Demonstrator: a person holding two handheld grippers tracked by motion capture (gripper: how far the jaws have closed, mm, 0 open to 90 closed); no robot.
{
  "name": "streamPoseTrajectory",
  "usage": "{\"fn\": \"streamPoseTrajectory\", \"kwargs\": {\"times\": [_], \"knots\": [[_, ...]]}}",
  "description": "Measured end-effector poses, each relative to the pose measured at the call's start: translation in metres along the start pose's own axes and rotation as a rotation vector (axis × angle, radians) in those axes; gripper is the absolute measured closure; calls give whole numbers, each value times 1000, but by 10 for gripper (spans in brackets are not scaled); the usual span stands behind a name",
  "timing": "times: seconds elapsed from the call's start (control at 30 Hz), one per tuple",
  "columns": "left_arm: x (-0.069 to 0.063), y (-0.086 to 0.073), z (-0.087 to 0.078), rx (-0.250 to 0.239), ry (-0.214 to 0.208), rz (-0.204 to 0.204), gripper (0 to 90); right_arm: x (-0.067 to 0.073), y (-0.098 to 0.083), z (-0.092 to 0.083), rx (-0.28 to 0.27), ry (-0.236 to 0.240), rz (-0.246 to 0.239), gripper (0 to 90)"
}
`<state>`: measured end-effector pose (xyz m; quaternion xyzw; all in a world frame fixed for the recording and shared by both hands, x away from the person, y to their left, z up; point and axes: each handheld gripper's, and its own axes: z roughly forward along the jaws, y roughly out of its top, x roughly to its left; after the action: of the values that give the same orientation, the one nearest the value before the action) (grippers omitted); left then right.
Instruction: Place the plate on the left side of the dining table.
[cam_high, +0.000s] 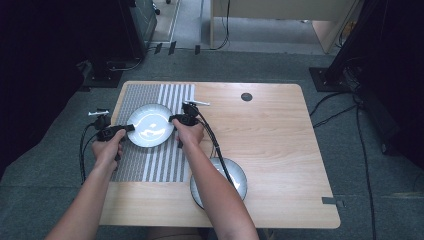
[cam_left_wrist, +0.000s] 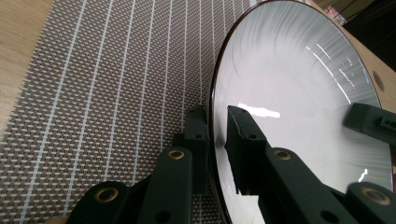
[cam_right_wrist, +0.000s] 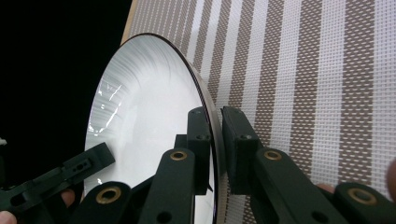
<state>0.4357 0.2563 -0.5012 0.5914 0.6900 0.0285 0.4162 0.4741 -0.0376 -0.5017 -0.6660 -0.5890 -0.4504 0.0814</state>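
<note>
A white plate with a dark rim (cam_high: 150, 125) is over the upper part of a striped woven placemat (cam_high: 150, 165). My left gripper (cam_high: 131, 128) grips the plate's left edge and my right gripper (cam_high: 172, 119) its right edge. In the left gripper view the jaws (cam_left_wrist: 215, 116) are shut on the plate's (cam_left_wrist: 289, 84) rim, one pad above and one below. In the right gripper view the jaws (cam_right_wrist: 217, 114) clamp the opposite rim of the plate (cam_right_wrist: 144, 102) the same way. Each gripper view shows the other gripper across the plate (cam_left_wrist: 371, 122) (cam_right_wrist: 88, 163). Whether the plate touches the mat I cannot tell.
A second grey-white plate (cam_high: 235, 175) sits near the table's front edge, partly under my right forearm. The wooden table (cam_high: 270, 140) has a round dark grommet (cam_high: 246, 97) at the back. Cables trail from both grippers; floor cables lie to the right.
</note>
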Motion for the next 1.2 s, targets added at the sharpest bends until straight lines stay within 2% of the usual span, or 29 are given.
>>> {"fn": "streamPoseTrajectory", "kwargs": {"times": [0.17, 0.27, 0.3, 0.4, 0.47, 0.57, 0.63, 0.7, 0.8, 0.93, 1.03, 1.2], "knots": [[0, -2, 3, 25, 1, 9, 789, -4, 0, 2, 2, -22, -15, 824], [1, -2, 4, 26, 3, 10, 785, -6, -1, 5, 1, -14, -23, 784], [1, -2, 3, 20, -8, 6, 775, -7, -2, 6, -3, -12, -33, 767], [0, -2, 2, 8, -25, 12, 715, -10, -3, 8, 4, -8, -54, 702], [0, -2, 1, 5, -31, 26, 684, -11, -2, 6, -32, 6, -54, 661], [0, -1, -3, -20, -40, 23, 626, -8, 3, -1, -83, -1, -69, 601], [0, 0, -8, -49, -47, 33, 596, -7, 7, -6, -99, 0, -80, 567], [0, 1, -13, -76, -56, 33, 539, -7, 9, -11, -108, -6, -113, 547], [0, 2, -20, -93, -15, 45, 424, -8, 11, -19, -120, -8, -164, 527], [3, 2, -28, -102, -11, 49, 336, -10, 13, -31, -136, 8, -198, 516], [6, -3, -36, -110, -21, 55, 349, -13, 14, -39, -136, 14, -210, 515], [6, -12, -46, -116, -19, 98, 346, -24, 15, -56, -149, 38, -212, 502]]}}
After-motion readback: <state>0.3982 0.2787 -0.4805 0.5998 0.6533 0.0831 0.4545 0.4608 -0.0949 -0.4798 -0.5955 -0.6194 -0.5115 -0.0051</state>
